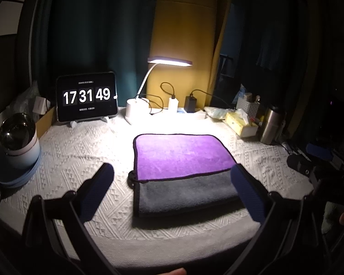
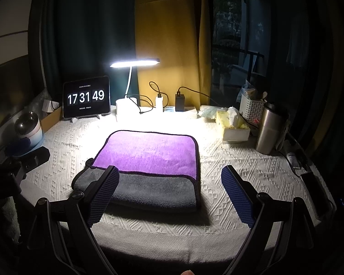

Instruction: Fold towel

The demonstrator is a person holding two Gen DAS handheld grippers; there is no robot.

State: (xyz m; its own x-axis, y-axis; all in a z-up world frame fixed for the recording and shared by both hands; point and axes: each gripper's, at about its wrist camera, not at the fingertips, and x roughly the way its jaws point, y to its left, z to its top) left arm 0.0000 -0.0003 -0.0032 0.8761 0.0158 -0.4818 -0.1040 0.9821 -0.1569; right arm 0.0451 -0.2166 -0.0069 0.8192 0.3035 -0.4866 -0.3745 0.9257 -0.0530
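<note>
Two grippers wide, empty | our left gripper (image 1: 172, 188) and right gripper (image 2: 170, 190) hover level over the near table edge | towel (image 1: 183, 160) lies folded, centre of table (image 1: 80, 151)

Folded towel (image 1: 183, 158) lies flat, purple face up, grey layer showing along near edge

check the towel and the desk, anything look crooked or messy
Mostly tidy. The towel is folded unevenly: the purple top layer stops short, leaving a grey strip along the near edge, and its hanging loop sticks out at the left. Both the left gripper and right gripper are open above it. Nothing looks spilled.
</note>
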